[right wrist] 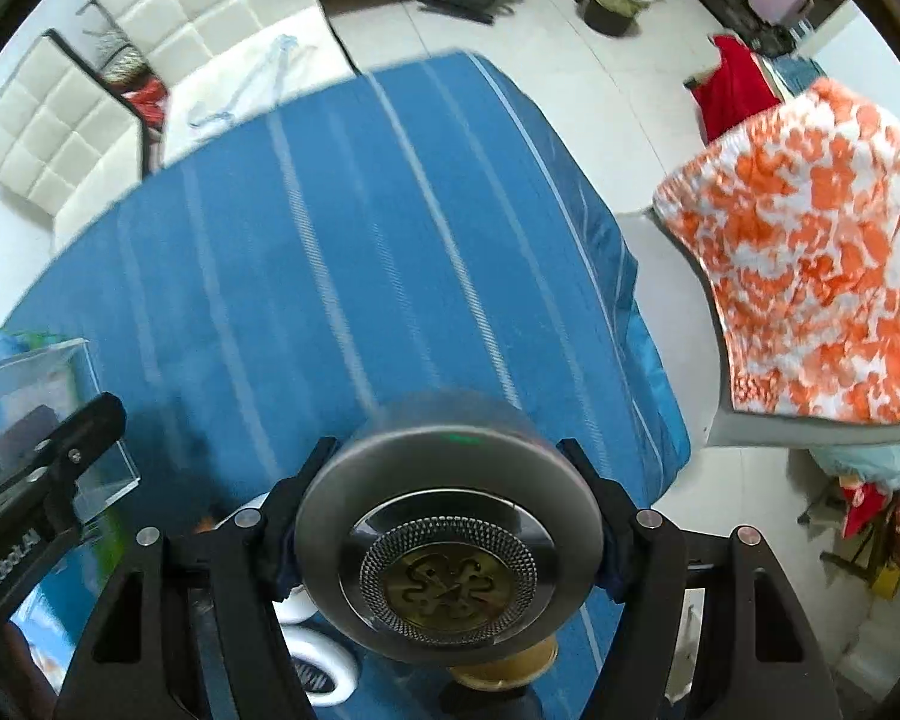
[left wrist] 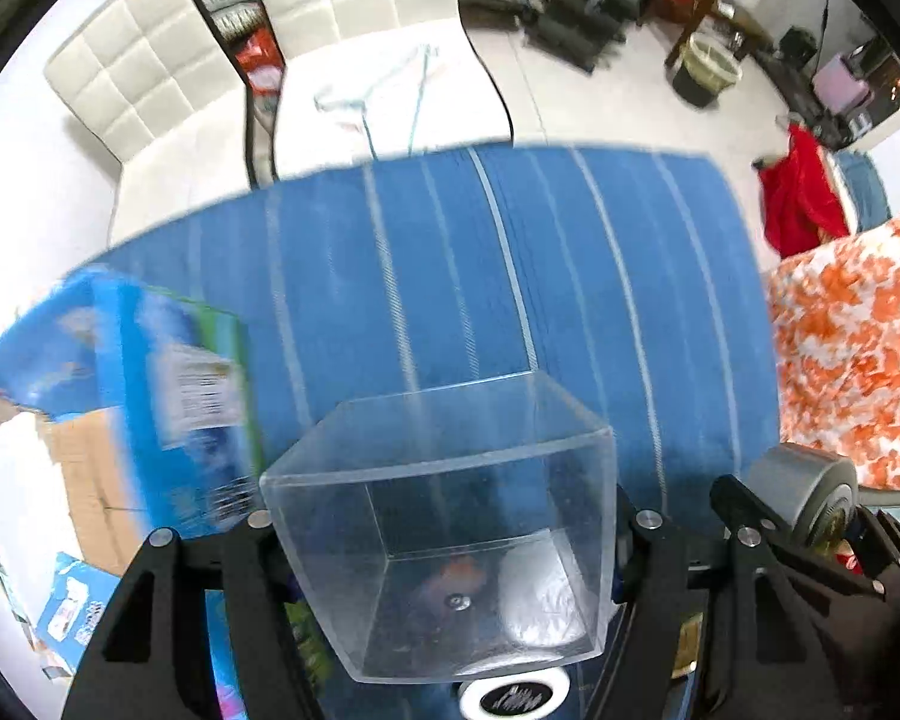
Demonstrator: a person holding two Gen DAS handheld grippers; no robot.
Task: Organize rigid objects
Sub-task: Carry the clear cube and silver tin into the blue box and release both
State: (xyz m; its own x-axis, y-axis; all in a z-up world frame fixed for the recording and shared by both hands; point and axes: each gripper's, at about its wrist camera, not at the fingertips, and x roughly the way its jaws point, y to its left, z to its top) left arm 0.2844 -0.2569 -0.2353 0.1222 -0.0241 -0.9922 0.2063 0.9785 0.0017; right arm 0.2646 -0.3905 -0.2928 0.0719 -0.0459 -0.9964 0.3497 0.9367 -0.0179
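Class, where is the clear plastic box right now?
The clear plastic box is held in the left gripper above the blue striped cloth, left of the grey cylinder.

Both the left gripper [left wrist: 444, 531] and the right gripper [right wrist: 447, 525] are matte black, with triangular cut-outs, round silver screws and blue-edged pads; white "GenRobot.AI" lettering marks one finger.

My black left gripper [left wrist: 444, 531] carries a clear, colourless box [left wrist: 450, 516]. My right gripper [right wrist: 447, 501], black too, carries a dull grey metal tin [right wrist: 450, 534] with a brassy, mesh-ringed emblem. The cloth [right wrist: 330, 240] below is blue with thin pale stripes. At the edge there's orange-and-white blotched fabric [right wrist: 822, 252], and cream quilted chairs [left wrist: 150, 72] behind.
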